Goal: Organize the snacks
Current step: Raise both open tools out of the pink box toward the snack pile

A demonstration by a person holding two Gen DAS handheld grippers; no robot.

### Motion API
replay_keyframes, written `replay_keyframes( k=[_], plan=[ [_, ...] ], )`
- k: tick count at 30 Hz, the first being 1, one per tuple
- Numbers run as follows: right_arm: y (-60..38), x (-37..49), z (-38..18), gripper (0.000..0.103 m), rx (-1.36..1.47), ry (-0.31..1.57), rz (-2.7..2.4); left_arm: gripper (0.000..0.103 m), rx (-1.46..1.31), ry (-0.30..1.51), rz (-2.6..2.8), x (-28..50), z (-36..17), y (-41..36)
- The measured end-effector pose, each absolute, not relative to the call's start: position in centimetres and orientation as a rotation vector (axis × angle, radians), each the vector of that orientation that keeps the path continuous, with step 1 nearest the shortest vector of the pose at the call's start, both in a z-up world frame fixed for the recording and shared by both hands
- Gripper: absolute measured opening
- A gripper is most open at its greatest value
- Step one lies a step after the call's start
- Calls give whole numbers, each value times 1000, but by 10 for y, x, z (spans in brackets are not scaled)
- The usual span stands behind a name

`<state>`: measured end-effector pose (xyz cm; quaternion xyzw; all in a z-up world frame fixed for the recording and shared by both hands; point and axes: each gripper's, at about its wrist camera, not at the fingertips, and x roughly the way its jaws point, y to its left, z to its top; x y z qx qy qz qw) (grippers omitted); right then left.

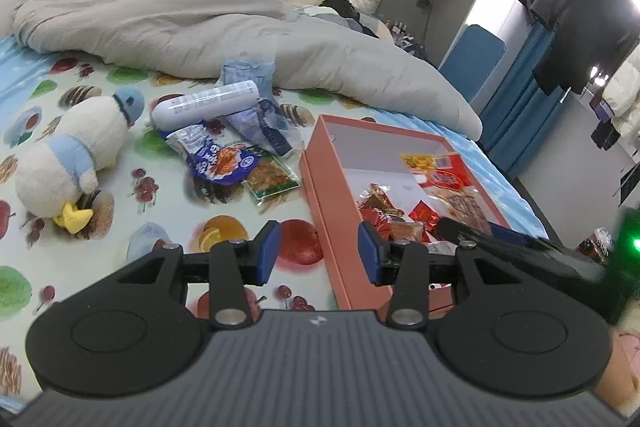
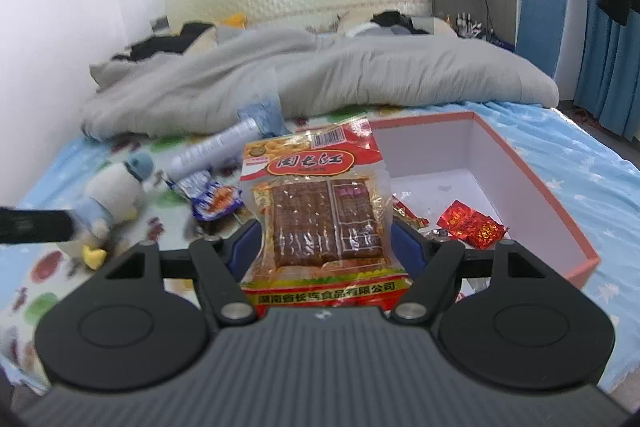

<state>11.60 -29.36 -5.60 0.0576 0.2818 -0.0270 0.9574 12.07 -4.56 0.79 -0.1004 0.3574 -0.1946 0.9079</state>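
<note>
**Red snack pack gripped over the box; other packs loose on the bed**

The lower end of the red snack pack (image 2: 320,211) is hidden behind the right gripper (image 2: 324,247) body. Its jaws sit against the pack's two sides, holding it. In the right wrist view the pack covers the near-left corner of the salmon-pink box (image 2: 532,183). The pack's label shows a barcode, large red characters too stylised to read with confidence, and a bottom strip ending in 食品有限公司. Inside the box, at about 3 o'clock from the pack, lies a small red foil packet (image 2: 472,227) with gold print too fine to make out.

In the left wrist view, the left gripper (image 1: 318,253) stands wide apart with nothing between its pads, above the box's left wall. At 11 o'clock from it lie a blue snack bag (image 1: 216,159) and a green-edged snack packet (image 1: 272,179), their writing blurred. Beyond them rest a white tube (image 1: 204,105), its print unreadable, and a plush duck (image 1: 76,155) at 10 o'clock. The grey duvet (image 1: 208,27) hides the head of the bed.
</note>
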Motion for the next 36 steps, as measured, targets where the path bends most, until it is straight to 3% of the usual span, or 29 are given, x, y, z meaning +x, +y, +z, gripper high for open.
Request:
replay_keyframes(
  k=[12,14,27,36],
  plan=[
    [-321,175,-106,74,91,741,-130,49,-223,737,-338,116,6,-19],
    [-320,170,-105,97,93,725,-130,52,-235,736,-333,116,5,-15],
    [-274,104,-63,97,97,538,-5,62,-254,731,-321,118,-13,-5],
    [-210,86,-70,97,-29,461,102,65,-233,780,-272,147,-55,15]
  ],
)
